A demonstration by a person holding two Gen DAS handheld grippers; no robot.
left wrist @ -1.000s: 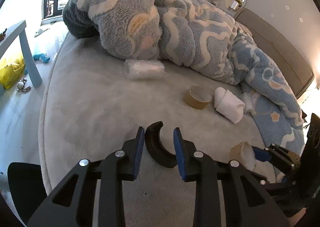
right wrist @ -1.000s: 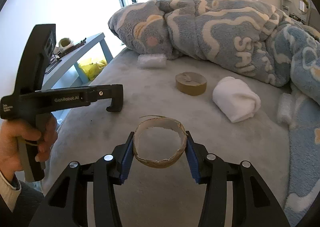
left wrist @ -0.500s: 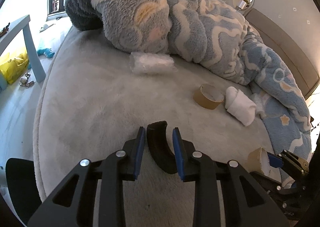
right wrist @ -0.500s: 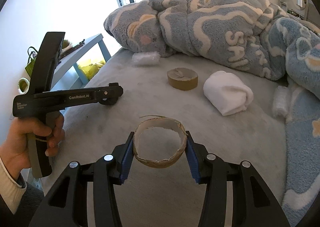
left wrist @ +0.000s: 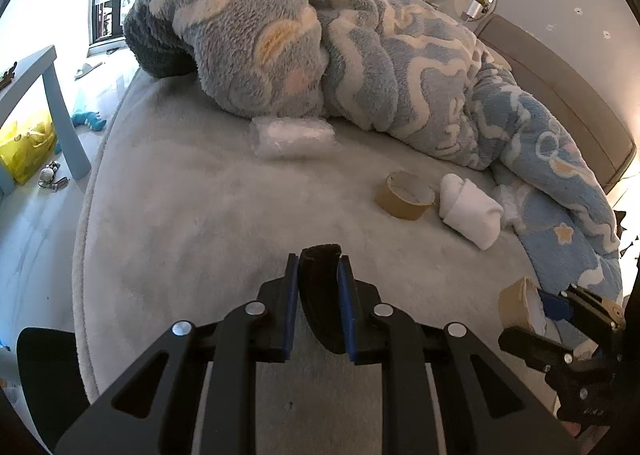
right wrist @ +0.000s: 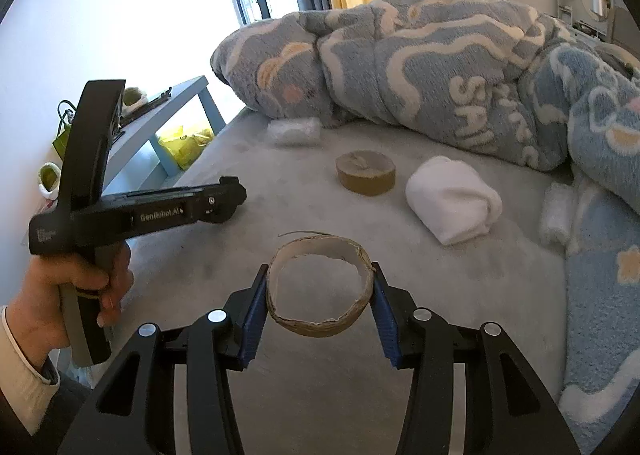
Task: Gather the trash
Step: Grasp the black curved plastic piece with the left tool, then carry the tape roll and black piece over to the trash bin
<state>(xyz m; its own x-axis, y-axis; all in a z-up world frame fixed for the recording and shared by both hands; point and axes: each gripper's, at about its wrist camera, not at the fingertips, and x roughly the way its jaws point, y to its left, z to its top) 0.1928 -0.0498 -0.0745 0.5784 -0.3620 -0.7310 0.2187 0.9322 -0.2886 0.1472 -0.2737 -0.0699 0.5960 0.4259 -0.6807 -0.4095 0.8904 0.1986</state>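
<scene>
My left gripper (left wrist: 319,259) hovers low over the grey bed (left wrist: 180,223); its jaws are closing and the blue pads touch both sides of a black curved piece (left wrist: 320,295). In the right wrist view the left gripper (right wrist: 230,199) is held by a hand (right wrist: 48,295). My right gripper (right wrist: 320,275) is shut on a torn cardboard ring (right wrist: 312,325), which stays lifted above the bed. Farther back lie a brown tape roll (left wrist: 404,195), a white rolled cloth (left wrist: 470,211) and a clear plastic bundle (left wrist: 294,137).
A fluffy blue blanket (left wrist: 360,55) is heaped across the back and right of the bed. A small white wad (right wrist: 556,215) sits by its edge. Left of the bed stand a light blue table (left wrist: 60,103) and a yellow bag (left wrist: 24,147) on the floor.
The left jaws have narrowed onto the black curved piece, which now stands straighter between the pads. The right gripper keeps the cardboard ring as before.
</scene>
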